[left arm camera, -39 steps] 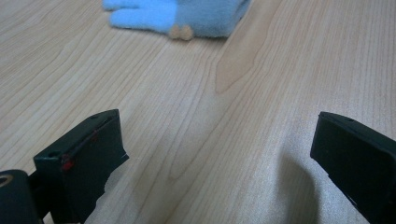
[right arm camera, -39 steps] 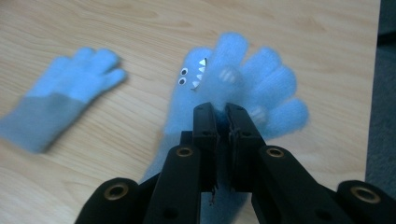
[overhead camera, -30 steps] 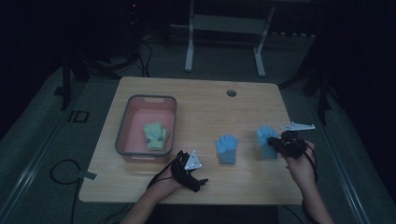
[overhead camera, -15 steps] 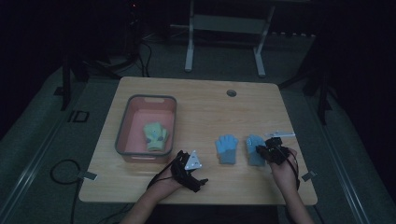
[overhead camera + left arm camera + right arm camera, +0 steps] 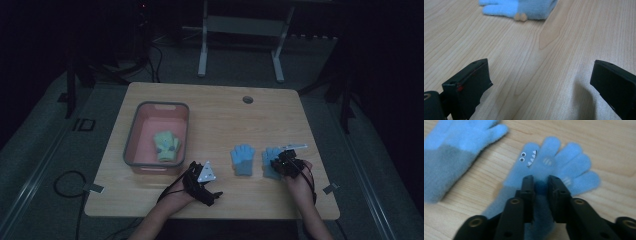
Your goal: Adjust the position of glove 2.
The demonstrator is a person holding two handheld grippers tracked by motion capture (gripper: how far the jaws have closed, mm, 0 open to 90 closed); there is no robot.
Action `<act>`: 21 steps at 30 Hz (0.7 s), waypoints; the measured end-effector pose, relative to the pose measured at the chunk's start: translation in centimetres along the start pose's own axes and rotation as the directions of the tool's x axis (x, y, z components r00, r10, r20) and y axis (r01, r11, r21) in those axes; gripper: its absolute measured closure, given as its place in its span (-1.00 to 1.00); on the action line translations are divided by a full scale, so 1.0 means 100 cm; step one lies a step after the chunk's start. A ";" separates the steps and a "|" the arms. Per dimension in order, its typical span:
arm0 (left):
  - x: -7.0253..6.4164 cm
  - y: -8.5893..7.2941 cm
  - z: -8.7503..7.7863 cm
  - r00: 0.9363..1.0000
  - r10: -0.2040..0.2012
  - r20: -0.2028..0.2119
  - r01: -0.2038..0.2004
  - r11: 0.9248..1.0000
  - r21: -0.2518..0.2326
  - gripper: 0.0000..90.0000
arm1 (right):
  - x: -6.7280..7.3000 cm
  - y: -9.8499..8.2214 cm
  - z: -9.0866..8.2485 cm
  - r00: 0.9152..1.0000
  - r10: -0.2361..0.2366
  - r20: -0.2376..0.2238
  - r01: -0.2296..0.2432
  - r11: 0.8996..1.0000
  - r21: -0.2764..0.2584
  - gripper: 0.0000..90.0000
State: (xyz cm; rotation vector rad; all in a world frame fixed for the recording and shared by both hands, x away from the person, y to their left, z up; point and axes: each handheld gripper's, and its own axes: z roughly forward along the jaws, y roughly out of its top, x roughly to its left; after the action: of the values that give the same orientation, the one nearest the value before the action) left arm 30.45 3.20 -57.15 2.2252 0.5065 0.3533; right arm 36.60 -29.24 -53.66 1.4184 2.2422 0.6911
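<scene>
Two blue gloves lie side by side on the wooden table point(image 5: 210, 120). The right glove point(image 5: 269, 154) point(image 5: 564, 162) has a small monster face and lies flat, fingers away from me. My right gripper point(image 5: 280, 162) point(image 5: 540, 180) sits low over its palm. Its jaws have just been opening, but a fold of the glove still fills the narrow gap between the pads. The left blue glove point(image 5: 242, 159) point(image 5: 451, 157) point(image 5: 524, 7) lies free. My left gripper point(image 5: 212, 192) point(image 5: 541, 72) rests near the front edge, jaws wide open over bare wood.
A pink bin point(image 5: 156, 105) with a grey rim stands at the left and holds a green glove point(image 5: 166, 145). A round cable hole point(image 5: 247, 99) is in the table's far side. A grey stand point(image 5: 240, 30) is behind the table.
My right gripper has carried the blue glove leftward and down from the table's right side, laying it beside the other blue glove. The left gripper has stayed put.
</scene>
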 end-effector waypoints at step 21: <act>0.000 0.000 0.000 1.000 -0.001 0.002 0.001 1.000 0.007 -0.93 | -0.031 0.009 -0.012 0.946 -0.239 -0.221 0.237 0.971 -0.038 0.28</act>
State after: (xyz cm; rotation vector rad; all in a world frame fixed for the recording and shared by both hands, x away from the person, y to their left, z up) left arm 30.52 3.18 -57.15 2.2315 0.5077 0.3491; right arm 37.84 -31.97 -51.91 1.0830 2.5236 0.8133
